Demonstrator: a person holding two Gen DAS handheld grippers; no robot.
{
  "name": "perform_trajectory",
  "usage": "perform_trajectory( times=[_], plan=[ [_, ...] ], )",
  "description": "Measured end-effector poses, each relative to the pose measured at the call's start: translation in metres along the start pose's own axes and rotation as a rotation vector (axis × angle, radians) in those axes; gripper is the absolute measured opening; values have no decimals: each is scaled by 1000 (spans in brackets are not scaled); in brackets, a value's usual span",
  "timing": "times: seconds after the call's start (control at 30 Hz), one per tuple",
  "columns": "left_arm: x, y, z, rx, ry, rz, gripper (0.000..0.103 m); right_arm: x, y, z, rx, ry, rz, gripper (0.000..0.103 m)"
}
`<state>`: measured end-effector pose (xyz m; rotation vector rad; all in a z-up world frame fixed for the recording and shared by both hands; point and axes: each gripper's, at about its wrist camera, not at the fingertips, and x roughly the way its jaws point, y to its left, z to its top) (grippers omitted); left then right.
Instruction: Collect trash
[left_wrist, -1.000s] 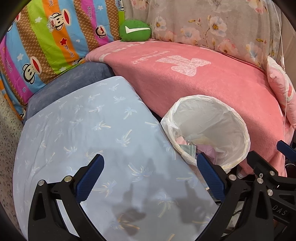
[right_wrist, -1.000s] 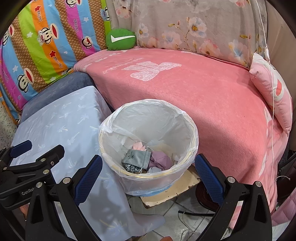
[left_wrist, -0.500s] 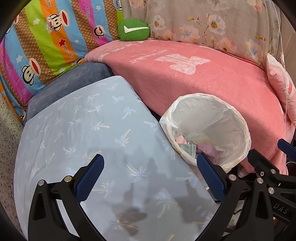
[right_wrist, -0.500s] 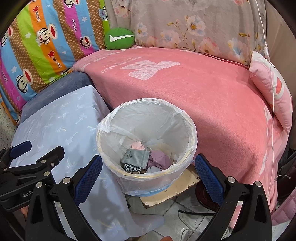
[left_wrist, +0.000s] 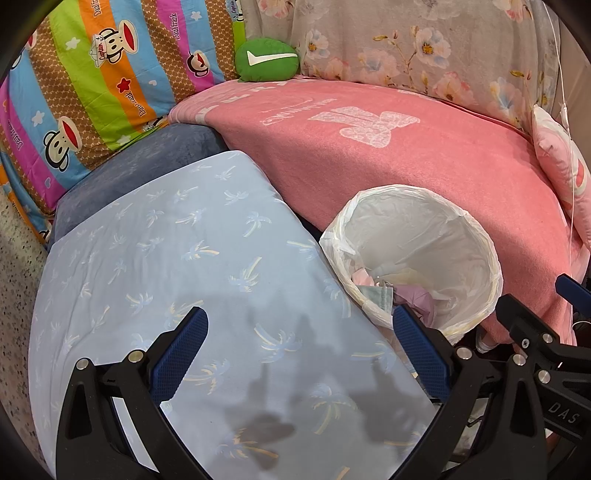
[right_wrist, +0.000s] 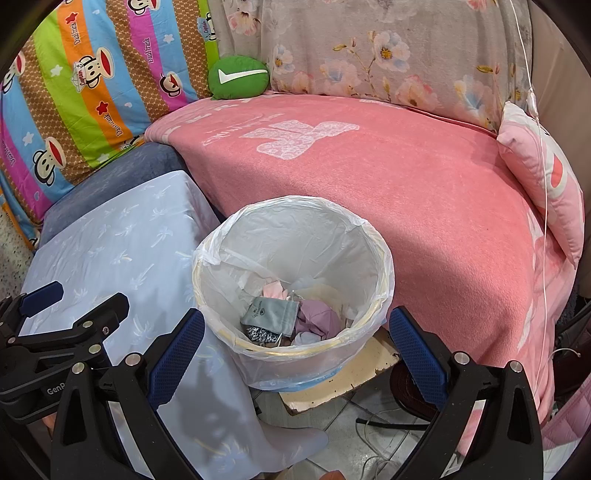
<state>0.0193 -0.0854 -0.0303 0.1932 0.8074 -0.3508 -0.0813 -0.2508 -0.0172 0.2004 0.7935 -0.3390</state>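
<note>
A white bin with a plastic liner (right_wrist: 295, 221) stands between the light blue table and the pink sofa; it also shows in the left wrist view (left_wrist: 476, 236). Inside lie several scraps: a grey pouch (right_wrist: 271, 312), a lilac wad (right_wrist: 317, 317) and a pink scrap (right_wrist: 275, 291). My right gripper (right_wrist: 295, 354) is open and empty, just in front of the bin. My left gripper (left_wrist: 301, 350) is open and empty above the table, left of the bin. The left gripper also shows in the right wrist view (right_wrist: 70, 314).
The table wears a light blue palm-print cloth (left_wrist: 177, 258). A pink blanket (right_wrist: 369, 177) covers the sofa, with a green cushion (right_wrist: 238, 77), a striped monkey-print cover (left_wrist: 92, 85) and a pink pillow (right_wrist: 543, 184). A board (right_wrist: 332, 384) and cables lie on the tiled floor under the bin.
Both views have shifted only slightly; the bin sits a little lower in the frames. Both grippers stay open and empty.
</note>
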Motion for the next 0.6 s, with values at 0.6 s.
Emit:
perform_trajectory(
  times=[0.6],
  plan=[
    [5, 9, -2, -7, 17, -3, 96, 2, -1, 2, 3, 3, -3, 98]
  ],
)
